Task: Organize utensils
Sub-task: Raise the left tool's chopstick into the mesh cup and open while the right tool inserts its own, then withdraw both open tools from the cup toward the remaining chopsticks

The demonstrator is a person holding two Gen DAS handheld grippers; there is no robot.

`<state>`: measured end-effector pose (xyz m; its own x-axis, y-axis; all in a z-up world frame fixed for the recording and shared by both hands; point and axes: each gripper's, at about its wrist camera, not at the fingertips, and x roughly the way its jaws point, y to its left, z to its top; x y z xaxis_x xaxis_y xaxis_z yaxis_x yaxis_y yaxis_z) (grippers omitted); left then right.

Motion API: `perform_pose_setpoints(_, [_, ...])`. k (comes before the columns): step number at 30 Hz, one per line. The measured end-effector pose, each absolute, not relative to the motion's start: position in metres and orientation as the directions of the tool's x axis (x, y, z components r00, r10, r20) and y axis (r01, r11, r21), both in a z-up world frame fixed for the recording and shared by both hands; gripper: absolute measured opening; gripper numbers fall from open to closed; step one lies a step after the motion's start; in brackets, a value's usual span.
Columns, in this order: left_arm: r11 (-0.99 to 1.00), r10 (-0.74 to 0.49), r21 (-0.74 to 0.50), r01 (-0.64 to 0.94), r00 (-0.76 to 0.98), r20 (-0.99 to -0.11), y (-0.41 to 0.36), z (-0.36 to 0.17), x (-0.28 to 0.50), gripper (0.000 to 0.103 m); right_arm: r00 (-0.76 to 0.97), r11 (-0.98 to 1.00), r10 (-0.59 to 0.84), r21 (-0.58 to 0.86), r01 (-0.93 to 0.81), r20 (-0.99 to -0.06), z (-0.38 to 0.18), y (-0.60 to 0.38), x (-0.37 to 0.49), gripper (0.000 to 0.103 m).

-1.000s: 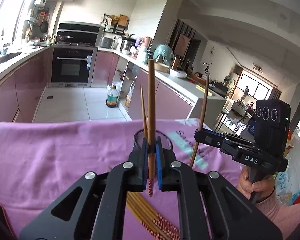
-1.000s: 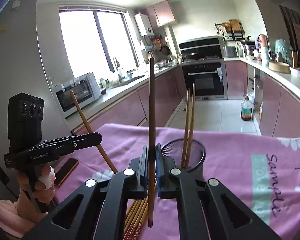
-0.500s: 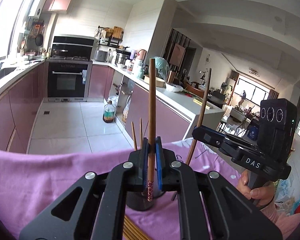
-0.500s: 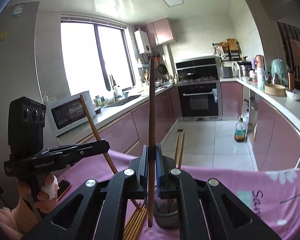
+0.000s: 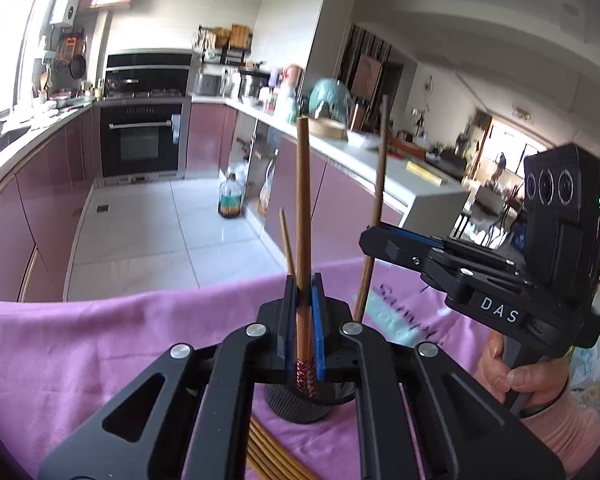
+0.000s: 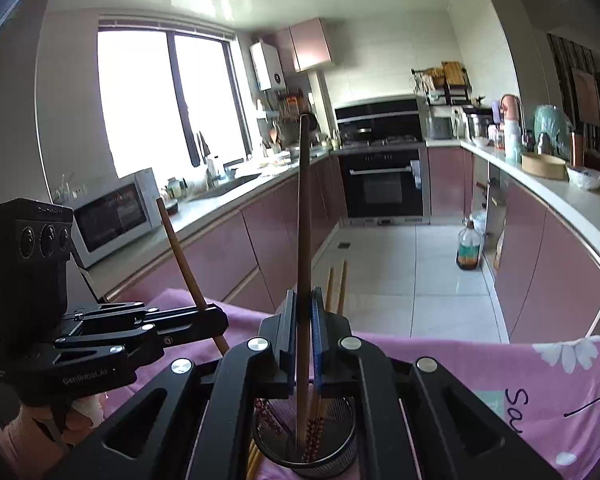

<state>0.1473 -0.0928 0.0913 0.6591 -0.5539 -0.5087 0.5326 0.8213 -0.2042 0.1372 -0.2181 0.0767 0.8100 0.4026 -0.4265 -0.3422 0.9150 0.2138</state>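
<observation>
The black mesh holder (image 6: 306,446) sits at the bottom centre of the right wrist view, on the table's pink cloth (image 5: 80,344), with two chopsticks (image 6: 337,286) already standing in it, tips poking up behind the claw. More chopsticks lie flat (image 5: 268,456) on the cloth at the bottom of the left wrist view, just beside the holder. Beyond the table lies a kitchen: pink cabinets, a black oven (image 5: 140,140) at the far wall, a microwave (image 6: 116,212) at centre left of the right view, and a bottle (image 5: 230,200) on the tiled floor. The left claw (image 5: 303,312) is closed on one upright chopstick (image 5: 302,216), its patterned end above the holder. The right claw (image 6: 303,336) is clamped on another chopstick (image 6: 304,216), whose lower end reaches into the holder.
</observation>
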Motion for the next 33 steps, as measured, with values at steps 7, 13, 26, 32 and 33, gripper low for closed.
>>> perform_pose_setpoints(7, [0.818,-0.538,-0.206,0.537,0.591,-0.601,-0.103,0.05,0.17,0.008,0.741,0.926,0.377,0.21,-0.313,-0.556,0.046,-0.21,0.154,0.005])
perform_pose_setpoints(13, [0.822,-0.529,-0.195,0.535,0.591,-0.609,-0.104,0.04,0.182,0.008,0.707,0.934,0.357,0.208,-0.291,-0.611,0.036,-0.204,0.164,0.006])
perform_pose_setpoints(26, [0.85,-0.493,-0.192,0.49,0.614,-0.616,-0.094,0.03,0.197,0.011,0.726,0.939,0.343,0.219,-0.265,-0.596,0.036,-0.209,0.165,0.014])
perform_pose_setpoints(32, [0.862,-0.482,-0.188,0.47,0.649,-0.588,-0.083,0.031,0.183,0.019,0.742,0.937,0.35,0.227,-0.267,-0.572,0.04,-0.212,0.157,0.024])
perform_pose_setpoints(33, [0.864,-0.48,-0.186,0.467,0.656,-0.583,-0.081,0.032,0.18,0.022,0.744,0.936,0.352,0.229,-0.269,-0.568,0.041,-0.212,0.155,0.024])
